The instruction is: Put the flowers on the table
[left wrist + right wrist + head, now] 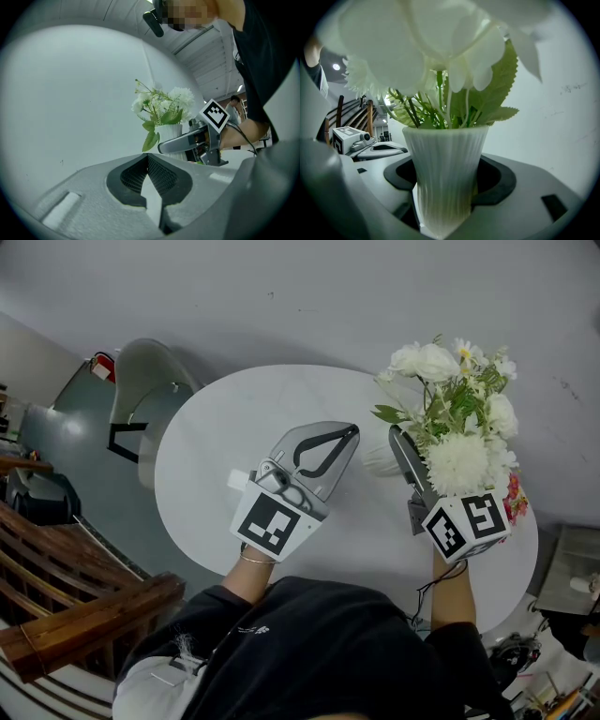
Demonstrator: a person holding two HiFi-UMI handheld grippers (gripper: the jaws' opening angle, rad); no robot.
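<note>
1. Head view: the right gripper [405, 444] is holding the flowers [457, 418] in their vase [377, 461] over the right side of the table [211, 460], with the blooms towering above the gripper. The left gripper [345, 437] is hovering just beside it, mid-table. It is probably parked out of the way, since one hand is managing the load.
2. Left gripper view: its jaws are pressing together at the tips with nothing between them, and only bare tabletop is showing through the gap behind. It is pointing at the vase, where the right gripper is gripping low from the side. That is a sensible hold, steadying the top-heavy bunch upright.
3. Right gripper view: the jaws are pinching the ribbed vase around its lower body, with stems and leaves rising straight up. I cannot tell whether the base is touching the table. If it isn't, this is looking like a short lowering before letting go.
</note>
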